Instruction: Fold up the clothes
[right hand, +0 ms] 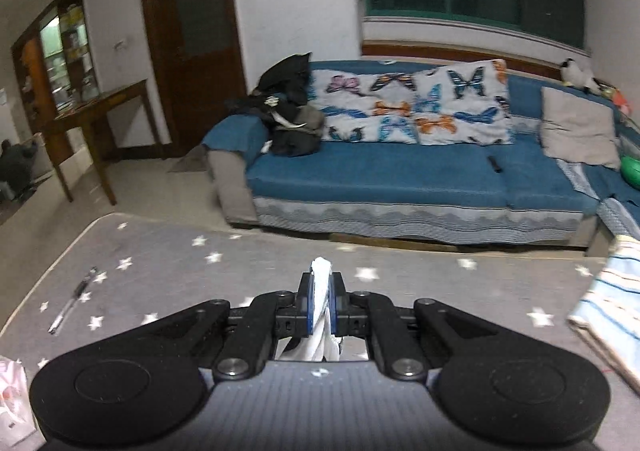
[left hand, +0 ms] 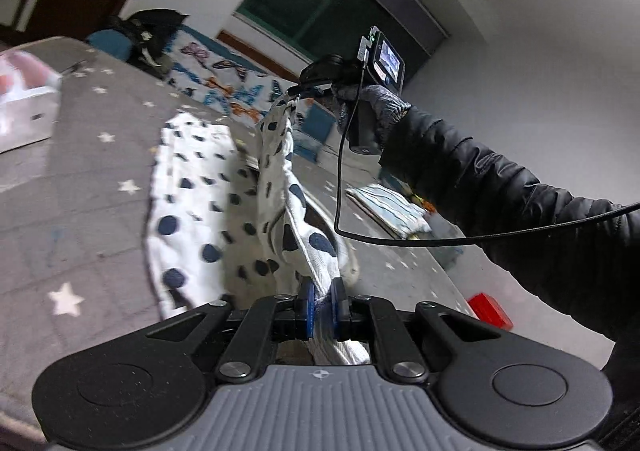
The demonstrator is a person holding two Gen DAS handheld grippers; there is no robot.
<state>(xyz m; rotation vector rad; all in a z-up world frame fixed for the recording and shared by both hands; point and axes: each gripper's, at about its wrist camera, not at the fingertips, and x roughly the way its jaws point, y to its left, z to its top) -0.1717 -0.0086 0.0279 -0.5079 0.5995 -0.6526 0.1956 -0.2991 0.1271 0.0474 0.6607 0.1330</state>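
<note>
A white garment with dark blue dots (left hand: 192, 207) hangs and trails over the grey star-patterned table cover (left hand: 80, 179). My left gripper (left hand: 322, 289) is shut on one edge of it, the cloth pinched between the blue pads. In the left wrist view the right gripper (left hand: 298, 91), held by a gloved hand in a black sleeve, lifts another corner of the same garment above the table. In the right wrist view my right gripper (right hand: 321, 283) is shut on a tuft of white cloth (right hand: 321, 271); the rest of the garment hangs out of sight below.
A folded striped cloth (right hand: 612, 303) lies at the table's right edge, also (left hand: 388, 207). A pen (right hand: 74, 299) rests on the left of the table cover (right hand: 240, 271). A white plastic bag (left hand: 24, 99) sits at far left. A blue sofa (right hand: 400, 167) with butterfly cushions stands beyond.
</note>
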